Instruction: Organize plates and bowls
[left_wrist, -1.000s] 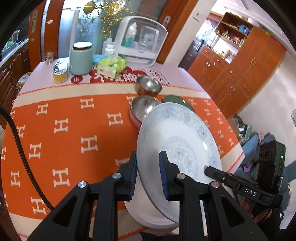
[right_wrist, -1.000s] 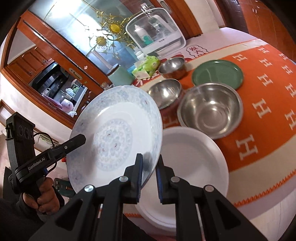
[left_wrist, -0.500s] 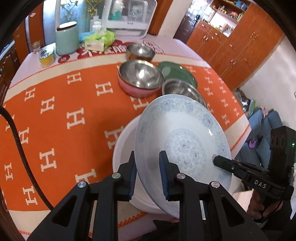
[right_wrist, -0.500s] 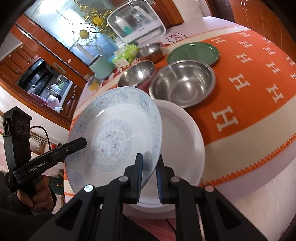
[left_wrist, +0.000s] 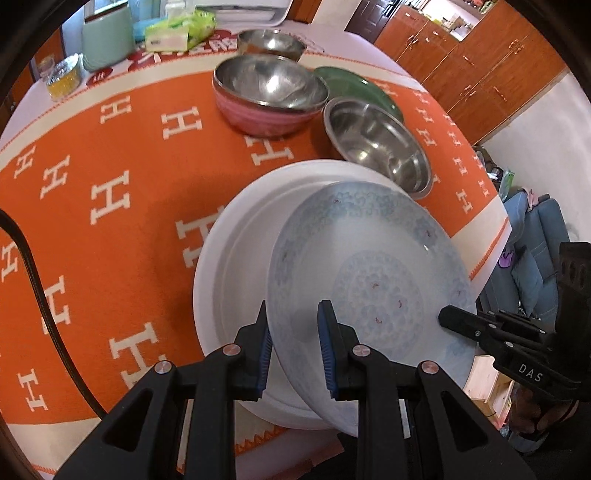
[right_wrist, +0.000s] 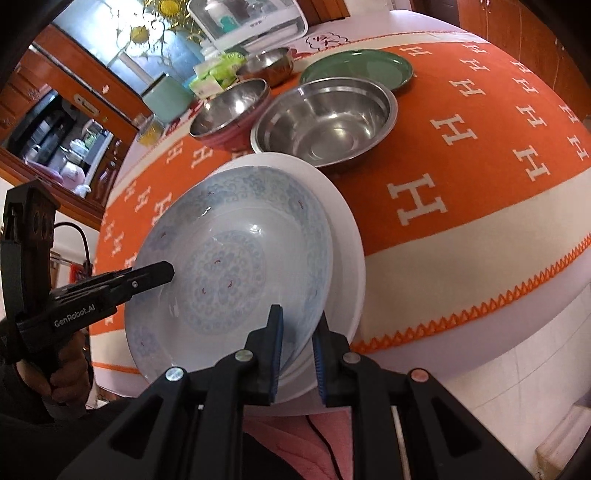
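Observation:
A blue-patterned plate (left_wrist: 373, 280) hangs slightly tilted just over a larger white plate (left_wrist: 229, 258) near the table's front edge. My left gripper (left_wrist: 294, 314) is shut on its near rim. On the opposite rim, my right gripper (right_wrist: 298, 321) is shut on the same patterned plate (right_wrist: 229, 266), with the white plate (right_wrist: 343, 236) showing underneath. Behind them stand a steel bowl (left_wrist: 376, 144), a pink bowl with a steel lining (left_wrist: 266, 110), a green plate (left_wrist: 351, 85) and a small steel bowl (left_wrist: 269, 42).
An orange tablecloth with white H marks (left_wrist: 122, 192) covers the round table. At the back are a mint canister (left_wrist: 107, 37), a tissue pack (left_wrist: 177, 31), a small jar (left_wrist: 64, 77) and a white appliance (right_wrist: 251, 18). Wooden cabinets (left_wrist: 480, 66) stand beyond the table.
Both grippers have come down with the patterned plate. It went from steeply tilted above the table to nearly flat over the white plate. Both grips stay the same.

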